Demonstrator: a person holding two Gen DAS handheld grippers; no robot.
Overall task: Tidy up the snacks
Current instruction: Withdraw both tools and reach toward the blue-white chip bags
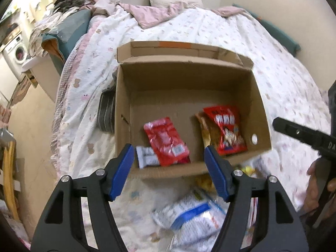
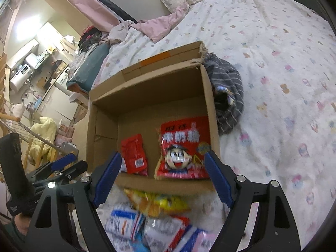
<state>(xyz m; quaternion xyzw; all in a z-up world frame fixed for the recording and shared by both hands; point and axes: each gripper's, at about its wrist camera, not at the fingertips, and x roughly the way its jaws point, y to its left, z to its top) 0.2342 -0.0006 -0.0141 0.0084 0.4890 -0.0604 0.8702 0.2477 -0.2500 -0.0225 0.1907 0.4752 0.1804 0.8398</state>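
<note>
An open cardboard box [image 1: 189, 96] [image 2: 105, 130] stands on the bed. Inside lie a red packet [image 1: 166, 140] [image 2: 134, 153], a white bar [image 1: 147, 156], a brown-yellow bag [image 1: 204, 130] and a red cartoon-face bag [image 1: 227, 132] [image 2: 184, 149]. My left gripper [image 1: 169, 172] is open and empty above the box's near wall. My right gripper [image 2: 162, 174] is open and empty, also above the near wall. Loose snacks lie on the bed in front: a white-and-blue bag [image 1: 193, 216] [image 2: 124, 222] and a yellow bag [image 2: 157, 201].
The bed has a white patterned duvet [image 1: 273, 67] with a pink blanket [image 1: 159, 12] at the far end. A grey striped garment [image 2: 229, 92] lies against the box. A cluttered floor and a washing machine [image 1: 17, 52] lie to the left.
</note>
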